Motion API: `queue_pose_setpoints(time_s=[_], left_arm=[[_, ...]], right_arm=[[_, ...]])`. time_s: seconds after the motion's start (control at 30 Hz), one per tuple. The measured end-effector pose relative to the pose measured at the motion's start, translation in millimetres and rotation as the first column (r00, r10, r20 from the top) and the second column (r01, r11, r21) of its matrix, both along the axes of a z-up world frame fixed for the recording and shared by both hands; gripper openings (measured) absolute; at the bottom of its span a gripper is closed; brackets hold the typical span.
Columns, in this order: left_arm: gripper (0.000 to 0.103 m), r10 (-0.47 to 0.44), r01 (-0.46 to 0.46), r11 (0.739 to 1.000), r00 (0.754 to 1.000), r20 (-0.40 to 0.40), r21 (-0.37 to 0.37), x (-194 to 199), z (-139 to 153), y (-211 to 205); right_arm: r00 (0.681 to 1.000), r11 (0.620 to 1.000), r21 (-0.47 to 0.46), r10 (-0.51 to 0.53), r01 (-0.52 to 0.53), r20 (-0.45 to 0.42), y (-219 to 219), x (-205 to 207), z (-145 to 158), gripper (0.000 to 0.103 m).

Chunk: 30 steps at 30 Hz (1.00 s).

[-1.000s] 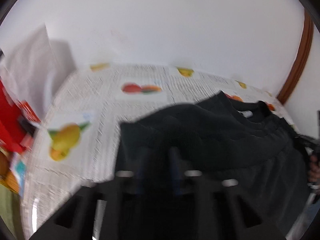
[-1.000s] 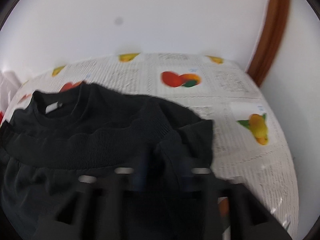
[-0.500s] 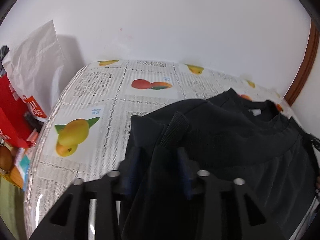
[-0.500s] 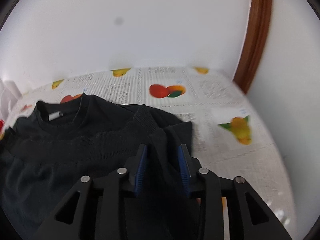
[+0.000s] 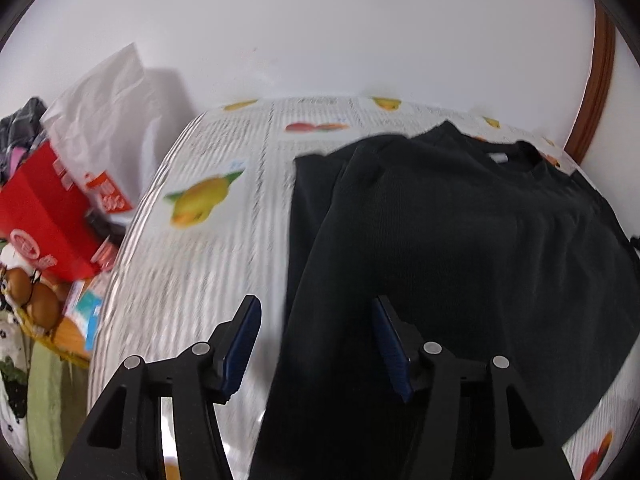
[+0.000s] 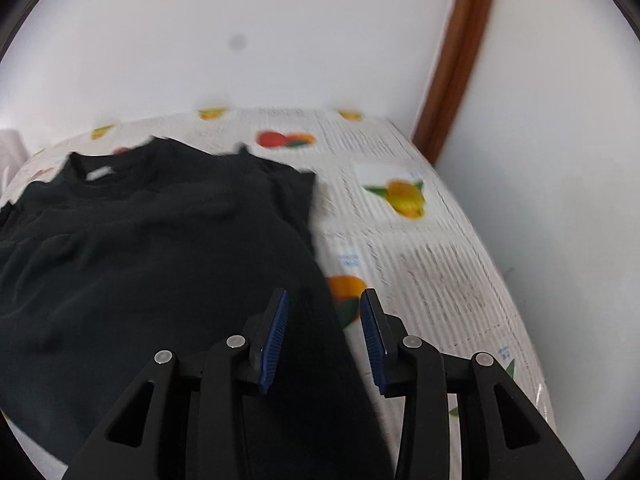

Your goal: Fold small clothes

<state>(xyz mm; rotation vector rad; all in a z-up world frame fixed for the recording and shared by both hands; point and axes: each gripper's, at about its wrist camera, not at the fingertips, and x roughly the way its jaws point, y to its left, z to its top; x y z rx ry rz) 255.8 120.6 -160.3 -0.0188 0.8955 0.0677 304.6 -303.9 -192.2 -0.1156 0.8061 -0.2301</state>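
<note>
A black long-sleeved top [image 5: 460,232] lies flat on the fruit-print tablecloth [image 5: 200,248], collar toward the wall, both sleeves folded in over the body. My left gripper [image 5: 316,340] hovers over the top's left edge; its jaws are opening and the blue pads [image 5: 244,344] press on nothing. In the right wrist view the same top [image 6: 152,264] fills the left half. My right gripper [image 6: 324,332] stands over its right edge, jaws opening, cloth below the gap but free of the pads.
A white paper bag [image 5: 108,120] and a red box [image 5: 44,216] stand past the table's left edge, with a basket of eggs [image 5: 36,300] below them. A white wall backs the table. A brown door frame [image 6: 456,64] rises at the right corner.
Both grippers have let go of the sleeve cuffs, spread their jaws and drawn back toward the near side. The sleeves now lie flat on the top's body.
</note>
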Motion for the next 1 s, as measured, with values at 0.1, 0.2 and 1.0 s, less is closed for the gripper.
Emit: queue_pose_setpoints(time_s=[0.1,0.2,1.0], left_arm=[[0.055,0.02,-0.02,1.0,1.0,-0.007,-0.003,-23.1,-1.1,10.4],[0.055,0.037,-0.039,0.997,0.999,-0.027,-0.059,-50.3,-4.5,23.9],[0.062,0.06,-0.063,0.982,0.998,-0.022,-0.175,-195.3,-10.9,81.2]], right_arm=[[0.997,0.997,-0.012,0.07,-0.07,0.014,38.3,-2.2,9.8,0.039],[0.989,0.989,0.002,0.149,-0.149,0.014,80.7,-3.3,10.1,0.043],[0.64,0.647,0.066,0.761,-0.759,-0.105,434.2,-111.8,-46.1,0.052]])
